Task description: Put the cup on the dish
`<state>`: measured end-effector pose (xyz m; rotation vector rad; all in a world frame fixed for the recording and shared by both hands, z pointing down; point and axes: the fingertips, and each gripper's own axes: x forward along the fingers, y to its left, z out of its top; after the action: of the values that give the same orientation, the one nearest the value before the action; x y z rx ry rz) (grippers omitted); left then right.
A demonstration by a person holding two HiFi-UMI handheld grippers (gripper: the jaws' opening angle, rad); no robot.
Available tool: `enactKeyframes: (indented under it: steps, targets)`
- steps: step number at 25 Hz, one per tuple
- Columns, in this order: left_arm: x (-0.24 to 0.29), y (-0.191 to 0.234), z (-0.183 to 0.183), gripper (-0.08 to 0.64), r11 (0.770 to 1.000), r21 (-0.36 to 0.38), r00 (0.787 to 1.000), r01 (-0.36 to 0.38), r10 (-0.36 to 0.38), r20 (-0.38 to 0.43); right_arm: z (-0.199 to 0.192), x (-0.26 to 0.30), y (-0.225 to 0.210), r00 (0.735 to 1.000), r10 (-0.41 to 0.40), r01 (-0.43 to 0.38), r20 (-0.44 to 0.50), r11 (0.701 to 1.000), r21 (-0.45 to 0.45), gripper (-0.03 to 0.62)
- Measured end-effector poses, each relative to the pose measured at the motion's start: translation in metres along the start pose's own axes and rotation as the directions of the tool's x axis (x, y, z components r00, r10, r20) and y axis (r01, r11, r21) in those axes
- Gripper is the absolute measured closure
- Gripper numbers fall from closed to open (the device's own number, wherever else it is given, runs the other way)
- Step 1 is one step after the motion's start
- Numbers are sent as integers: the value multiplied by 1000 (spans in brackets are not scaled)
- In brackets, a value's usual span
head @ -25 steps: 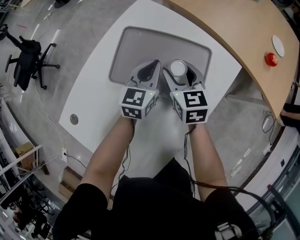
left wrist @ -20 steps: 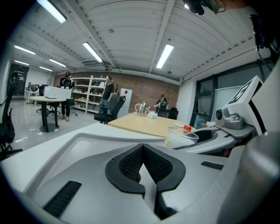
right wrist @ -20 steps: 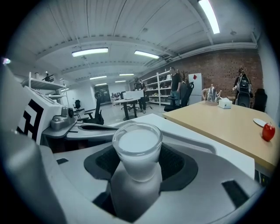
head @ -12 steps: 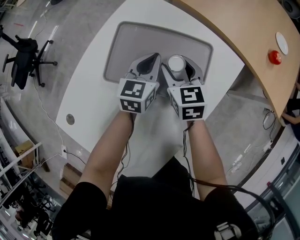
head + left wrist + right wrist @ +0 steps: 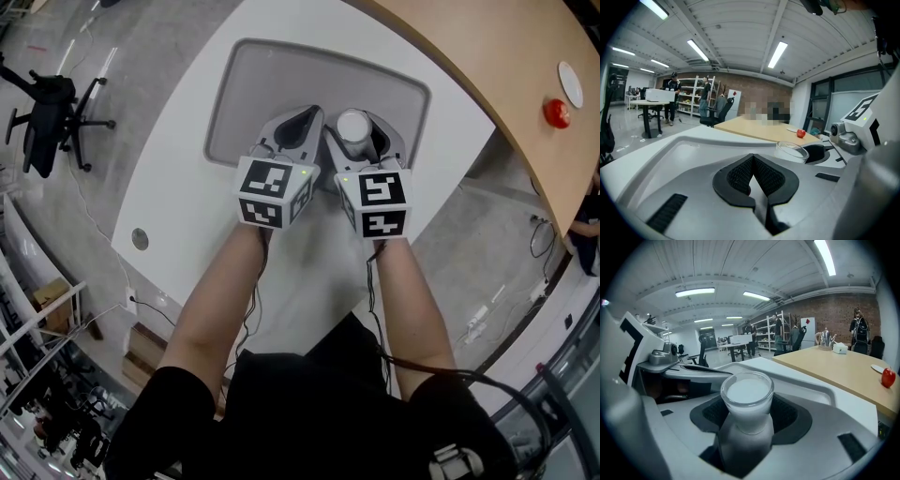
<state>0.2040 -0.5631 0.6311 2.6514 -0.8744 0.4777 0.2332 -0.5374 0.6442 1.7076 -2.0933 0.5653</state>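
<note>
1. Right claw [image 5: 749,420] is clamped on a small clear glass cup [image 5: 747,392]. The cup is upright, rim up, between the black pads.
2. Left claw [image 5: 752,159] is closed, jaws together, nothing between them.
3. Both claws sit side by side over the near edge of the grey rounded-rectangular dish [image 5: 253,84] on the white tabletop [image 5: 183,192].
4. The cup is within the dish outline, right of centre. Can't tell if its base touches.

The cup [image 5: 747,397] — a small clear glass, milky white inside — stands upright, clamped between the jaws of the right claw [image 5: 749,427] above the near part of the dish [image 5: 253,84]. The dish is a grey rectangular tray with rounded corners and a raised rim, lying flat on the white surface [image 5: 178,197].
</note>
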Motion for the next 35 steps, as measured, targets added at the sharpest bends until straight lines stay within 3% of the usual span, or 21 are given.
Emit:
enactKeyframes:
  steps: [17,26,32,33,35]
  targets:
    - [-15,7,11,563,1000,-6,1000,-28,28,13,5,-6,7,999,32,-33,36,999,35,330]
    - [-52,-5,46,563,998,14,997,-55,54,60,57,-47,5,989,-14,16,146,1000,-17,318]
    - [-109,-30,84,563,998,25,992,-56,53,117,91,-100,39,985,-43,55,169,996,-66,321]
    - [-120,-34,91,563,998,29,990,-56,52,128,98,-110,44,982,-56,70,181,995,-70,334]
    - [-140,-42,104,563,998,38,987,-54,47,152,112,-131,52,972,-96,114,216,991,-72,481]
